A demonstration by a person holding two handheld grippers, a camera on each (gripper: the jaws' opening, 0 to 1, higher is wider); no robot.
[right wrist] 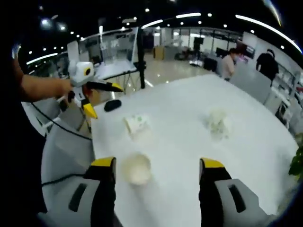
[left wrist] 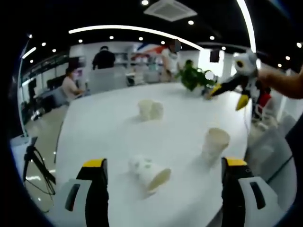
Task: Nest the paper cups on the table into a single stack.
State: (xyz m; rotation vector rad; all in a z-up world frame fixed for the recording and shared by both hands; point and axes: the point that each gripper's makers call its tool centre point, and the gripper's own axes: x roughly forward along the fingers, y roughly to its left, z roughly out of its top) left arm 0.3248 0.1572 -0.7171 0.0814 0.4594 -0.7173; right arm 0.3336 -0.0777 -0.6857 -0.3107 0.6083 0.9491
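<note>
White table (left wrist: 109,137) with 3 paper cups. In the left gripper view, the left gripper (left wrist: 163,172) has its jaws spread wide and empty; a cup with green print (left wrist: 150,173), too blurred to read, lies on its side between them. An upright cup (left wrist: 215,144) stands just ahead of the right jaw, and a third cup (left wrist: 150,110) lies farther ahead. The right gripper (right wrist: 158,172), jaws likewise apart and empty, has the upright cup beside its left jaw.
</note>
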